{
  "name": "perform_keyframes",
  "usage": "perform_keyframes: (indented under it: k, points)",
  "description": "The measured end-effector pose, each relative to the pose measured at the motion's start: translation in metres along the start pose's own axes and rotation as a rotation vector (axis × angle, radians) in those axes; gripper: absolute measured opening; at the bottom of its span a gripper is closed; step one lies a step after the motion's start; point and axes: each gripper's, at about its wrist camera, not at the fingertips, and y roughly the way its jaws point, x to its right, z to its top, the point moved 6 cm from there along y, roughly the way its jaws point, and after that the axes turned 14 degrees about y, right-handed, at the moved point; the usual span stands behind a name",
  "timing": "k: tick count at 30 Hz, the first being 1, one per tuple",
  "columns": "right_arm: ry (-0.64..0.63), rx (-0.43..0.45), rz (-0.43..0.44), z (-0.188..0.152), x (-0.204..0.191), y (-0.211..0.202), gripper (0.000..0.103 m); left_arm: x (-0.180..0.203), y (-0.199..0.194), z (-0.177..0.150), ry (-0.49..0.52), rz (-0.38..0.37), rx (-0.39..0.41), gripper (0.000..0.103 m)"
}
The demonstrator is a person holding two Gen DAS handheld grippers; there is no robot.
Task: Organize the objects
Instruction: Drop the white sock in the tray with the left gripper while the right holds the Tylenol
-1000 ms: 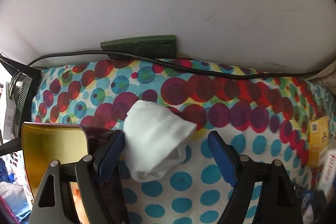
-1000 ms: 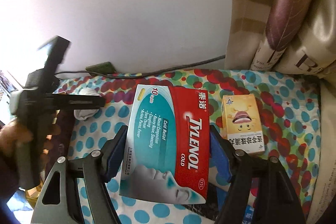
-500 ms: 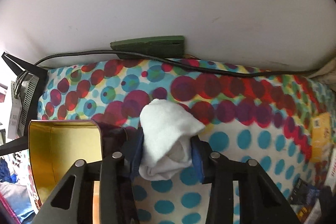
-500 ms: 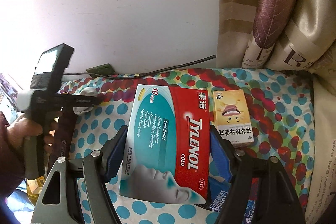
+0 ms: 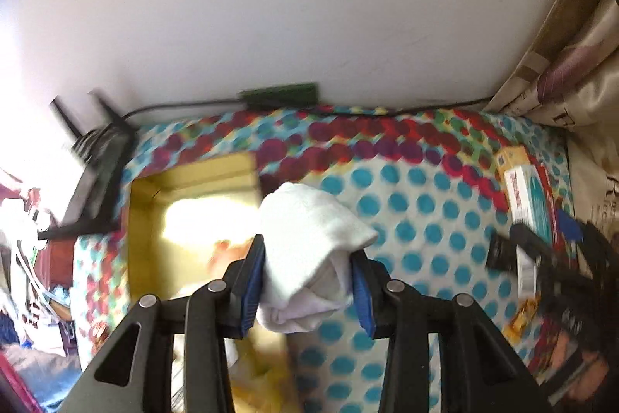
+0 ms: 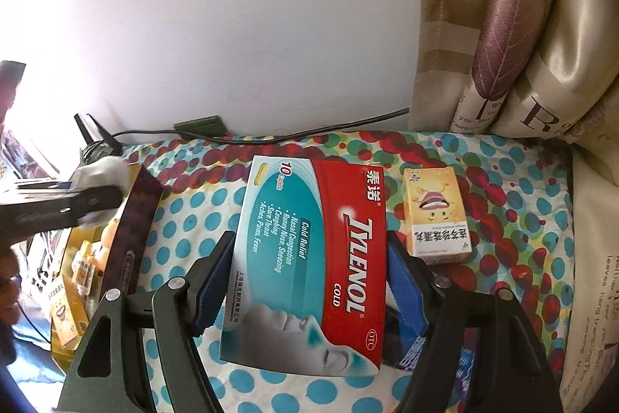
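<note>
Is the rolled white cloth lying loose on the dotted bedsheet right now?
No: the left gripper has its blue fingers clamped on the rolled white cloth, holding it up beside the open yellow-lined box.

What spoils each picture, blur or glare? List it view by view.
Left wrist view: motion blur smears the dotted cloth and the box, whose gold inside is blown out by glare; the sock stays fairly sharp. Right wrist view: sharp on the Tylenol box, overexposed at the left edge; fisheye bends the wall.
</note>
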Motion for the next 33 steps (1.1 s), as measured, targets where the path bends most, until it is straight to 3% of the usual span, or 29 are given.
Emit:
perform_keyframes:
  k: [9,12,22,33]
  points:
    - [-0.050,-0.011,0.020,-0.025,-0.040,-0.014,0.071,-0.059,-0.002,-0.097,-0.147,0.019,-0.069,0.041]
    - [-0.076,-0.017,0.027,-0.037,-0.059,-0.019,0.071,-0.068,0.002,-0.113,-0.159,0.016,-0.058,0.041]
    - [-0.149,-0.012,0.031,-0.070,-0.112,-0.041,0.071,-0.079,0.011,-0.098,-0.129,-0.023,0.008,0.042]
    - [-0.156,-0.001,-0.002,-0.088,-0.127,-0.056,0.071,-0.088,0.030,-0.083,-0.097,-0.029,0.011,0.046]
